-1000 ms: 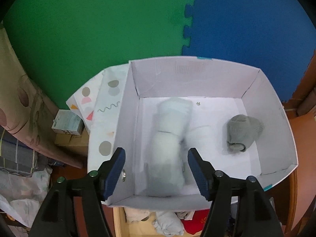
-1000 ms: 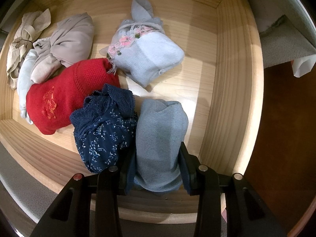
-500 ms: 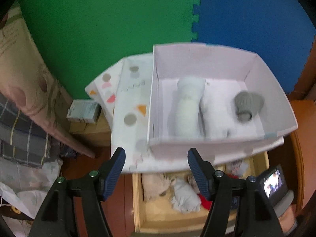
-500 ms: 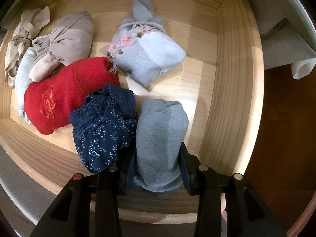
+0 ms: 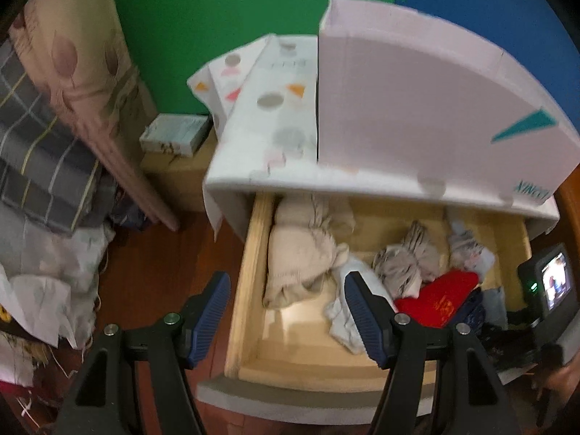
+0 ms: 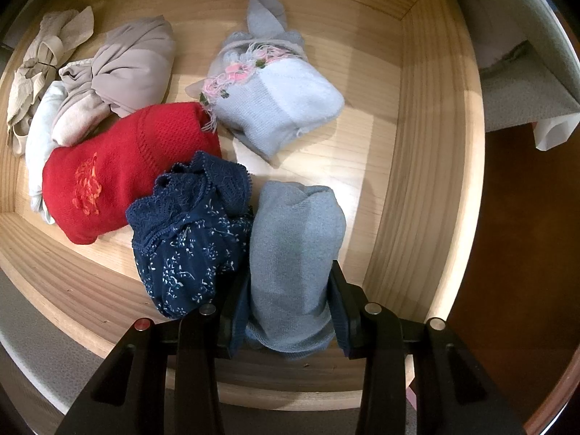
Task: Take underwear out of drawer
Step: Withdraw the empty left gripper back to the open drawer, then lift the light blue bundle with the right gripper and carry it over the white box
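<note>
The wooden drawer (image 6: pixel 427 166) stands pulled out with several rolled underwear bundles inside. My right gripper (image 6: pixel 290 304) points down into it, shut on a grey-blue roll (image 6: pixel 293 253) near the front right corner. Beside it lie a navy floral roll (image 6: pixel 188 239), a red roll (image 6: pixel 119 177), a pale blue roll with pink lace (image 6: pixel 275 101) and beige bundles (image 6: pixel 123 76). My left gripper (image 5: pixel 286 311) hangs open and holds nothing above the drawer's (image 5: pixel 246 290) left end, over a beige bundle (image 5: pixel 301 253) and a white one (image 5: pixel 344 311).
A white box (image 5: pixel 427 108) sits on the cabinet top (image 5: pixel 268 137) above the drawer. Folded bedding (image 5: pixel 54 137) and loose cloth (image 5: pixel 43 282) pile up at the left on the wooden floor (image 5: pixel 156 264). The right gripper's small screen (image 5: pixel 554 282) shows at the drawer's right end.
The left gripper has dropped from over the white box, where it left a pale roll, down and back to hover above the open drawer. The right gripper keeps still on the grey-blue roll.
</note>
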`<state>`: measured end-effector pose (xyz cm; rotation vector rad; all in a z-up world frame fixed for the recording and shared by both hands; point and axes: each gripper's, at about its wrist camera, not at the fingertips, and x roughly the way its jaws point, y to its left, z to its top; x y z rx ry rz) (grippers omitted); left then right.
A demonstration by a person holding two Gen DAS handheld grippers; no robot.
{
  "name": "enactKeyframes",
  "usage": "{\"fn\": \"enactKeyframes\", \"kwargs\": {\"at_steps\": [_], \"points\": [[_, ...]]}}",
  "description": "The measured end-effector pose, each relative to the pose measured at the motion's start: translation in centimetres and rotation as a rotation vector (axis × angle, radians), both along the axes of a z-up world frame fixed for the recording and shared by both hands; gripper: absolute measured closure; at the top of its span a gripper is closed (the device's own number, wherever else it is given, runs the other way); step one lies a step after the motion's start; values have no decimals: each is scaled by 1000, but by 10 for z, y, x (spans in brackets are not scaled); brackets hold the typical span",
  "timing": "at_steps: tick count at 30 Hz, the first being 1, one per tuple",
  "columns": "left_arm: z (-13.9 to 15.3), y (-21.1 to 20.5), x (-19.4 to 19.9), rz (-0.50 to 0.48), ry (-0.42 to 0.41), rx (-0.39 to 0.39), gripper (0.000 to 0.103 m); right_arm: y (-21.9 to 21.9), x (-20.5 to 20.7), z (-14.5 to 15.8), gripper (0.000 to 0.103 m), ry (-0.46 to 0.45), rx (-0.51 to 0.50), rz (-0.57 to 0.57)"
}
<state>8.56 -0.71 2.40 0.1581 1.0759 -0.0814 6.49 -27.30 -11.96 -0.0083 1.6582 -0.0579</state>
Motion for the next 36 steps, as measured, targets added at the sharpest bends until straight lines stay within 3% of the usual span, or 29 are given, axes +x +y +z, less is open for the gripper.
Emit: {"fn": "enactKeyframes", "kwargs": {"at_steps": [14, 23, 31, 36], "points": [[-61, -5, -15, 47, 74, 12, 36, -2, 0, 0, 67, -6, 3, -5], [-63, -7, -15, 58, 59, 41, 36, -3, -1, 5, 69, -39, -26, -6], [-65, -4, -14, 58, 71, 23, 36, 0, -9, 29, 69, -171, -66, -14], [-67, -2, -12, 60, 86, 0, 36, -1, -12, 39, 69, -224, -26, -28]]}}
